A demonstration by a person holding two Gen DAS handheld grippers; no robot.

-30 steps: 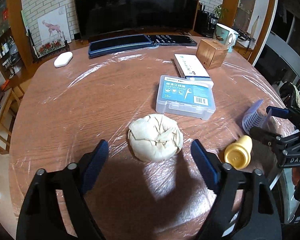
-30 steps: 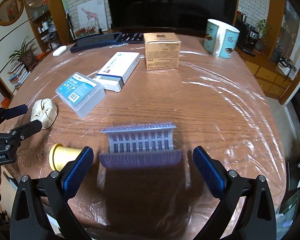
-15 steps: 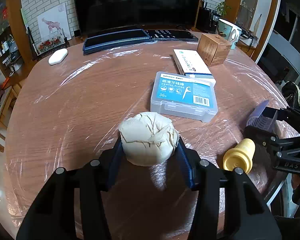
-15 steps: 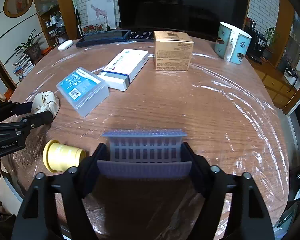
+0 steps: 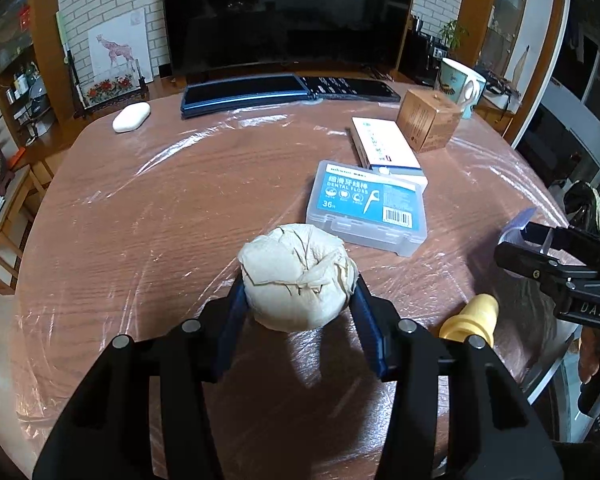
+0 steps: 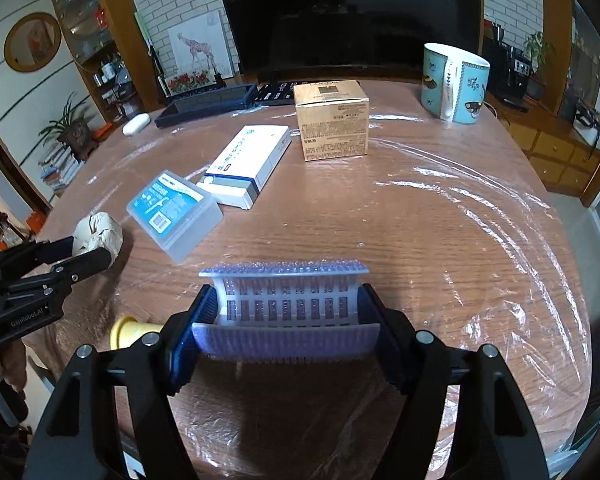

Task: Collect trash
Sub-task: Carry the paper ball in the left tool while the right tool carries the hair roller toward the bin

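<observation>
The left hand-held gripper (image 5: 298, 300) is clamped on a crumpled ball of off-white paper (image 5: 298, 280), its blue pads (image 5: 232, 320) pressing both sides; its jaws have just been closing, and the ball sits between them at the near edge of the worktop (image 5: 160, 200). The right hand-held gripper (image 6: 286, 320) grasps a pale purple slotted plastic piece (image 6: 286, 304) (a small basket-like part with a flared rim), pads tight against its two ends; these jaws too have just been closing. Whether either object is lifted clear of the surface I cannot tell.

Between the two grippers a yellow plastic cap (image 5: 470, 318) lies on its side. Just beyond the paper ball rests a clear dental floss box (image 5: 366, 214) with a blue label, touching a white carton (image 5: 384, 148). Farther back stand a tan cardboard box (image 6: 332, 120) and a teal patterned mug (image 6: 454, 82). The worktop is wood covered in clear film.
</observation>
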